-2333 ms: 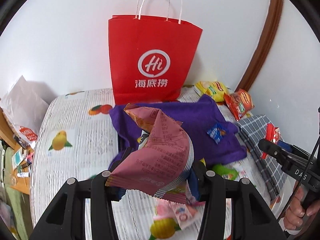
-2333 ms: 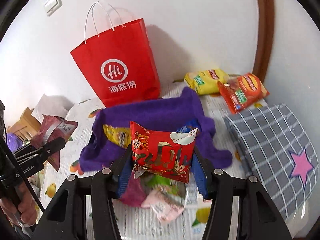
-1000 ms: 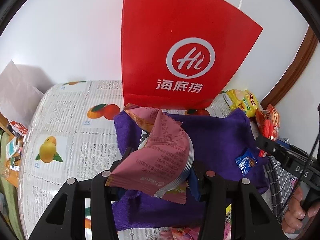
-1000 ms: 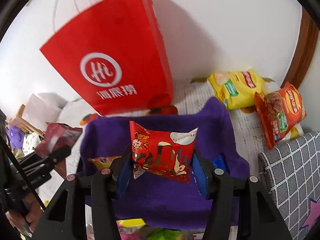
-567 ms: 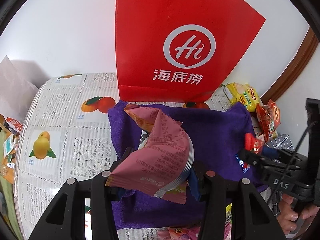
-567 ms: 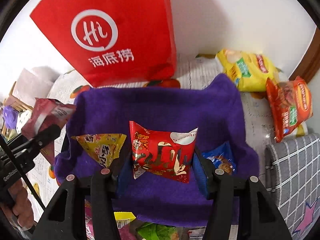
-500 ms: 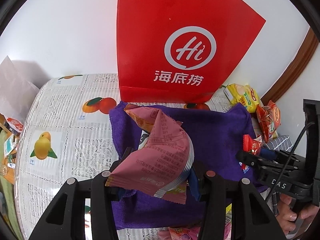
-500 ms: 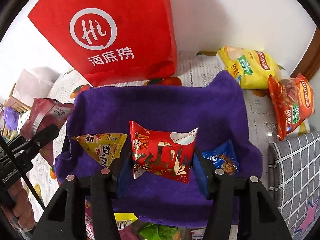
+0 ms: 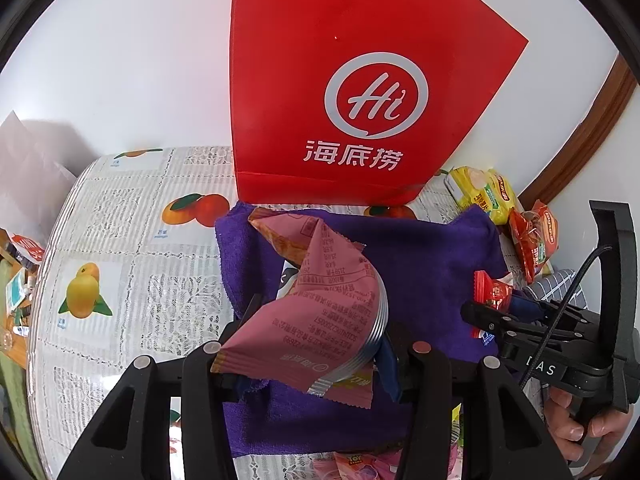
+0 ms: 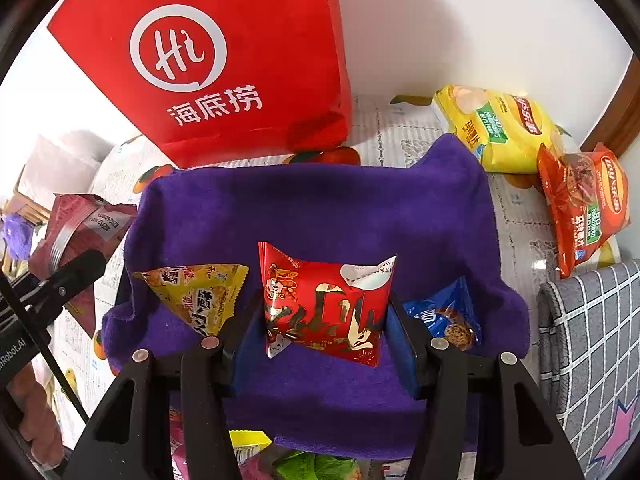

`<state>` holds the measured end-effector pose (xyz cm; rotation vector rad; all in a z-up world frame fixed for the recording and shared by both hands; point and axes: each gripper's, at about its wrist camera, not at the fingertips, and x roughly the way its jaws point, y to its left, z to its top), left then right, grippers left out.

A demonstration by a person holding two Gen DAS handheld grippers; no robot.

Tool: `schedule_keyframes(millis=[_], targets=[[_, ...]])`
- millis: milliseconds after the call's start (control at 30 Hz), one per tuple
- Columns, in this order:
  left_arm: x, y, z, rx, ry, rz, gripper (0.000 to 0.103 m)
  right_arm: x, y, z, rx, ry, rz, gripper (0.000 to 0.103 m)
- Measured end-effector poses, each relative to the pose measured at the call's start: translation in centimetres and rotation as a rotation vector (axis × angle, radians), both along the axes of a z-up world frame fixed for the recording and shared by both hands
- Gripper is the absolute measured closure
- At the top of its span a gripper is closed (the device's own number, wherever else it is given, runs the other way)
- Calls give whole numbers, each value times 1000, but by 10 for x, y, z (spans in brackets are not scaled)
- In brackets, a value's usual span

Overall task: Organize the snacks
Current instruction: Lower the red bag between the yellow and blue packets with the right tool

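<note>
My left gripper (image 9: 316,336) is shut on a pink snack packet (image 9: 324,304) and holds it above the purple cloth (image 9: 432,256). My right gripper (image 10: 320,320) is shut on a red snack packet (image 10: 324,304) over the same purple cloth (image 10: 320,208). A yellow triangular packet (image 10: 196,292) and a blue cookie packet (image 10: 444,316) lie on the cloth. The right gripper with its red packet (image 9: 490,292) shows at the right of the left wrist view. The left gripper with its pink packet (image 10: 76,224) shows at the left of the right wrist view.
A red paper bag (image 9: 360,92) stands behind the cloth by the wall, also in the right wrist view (image 10: 216,64). A yellow chip bag (image 10: 496,128) and an orange chip bag (image 10: 584,204) lie at the right. A grey checked cushion (image 10: 592,356) sits at the right. More packets (image 10: 316,466) lie in front.
Both grippers moved forward over the purple cloth, each still holding its packet. In the last half second the right gripper came a little closer and lower.
</note>
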<state>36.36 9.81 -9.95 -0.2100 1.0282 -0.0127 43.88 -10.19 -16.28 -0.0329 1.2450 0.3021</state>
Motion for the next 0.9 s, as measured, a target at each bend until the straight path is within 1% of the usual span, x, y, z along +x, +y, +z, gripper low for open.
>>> schedule_keyframes(millis=[733,900], targets=[[-1,0,2,-2,-5,4,56,0,9,-12,-36,17,23,47],[-1,1,2,-3,-4,2,56,1,12,-19,-52,30,27,46]])
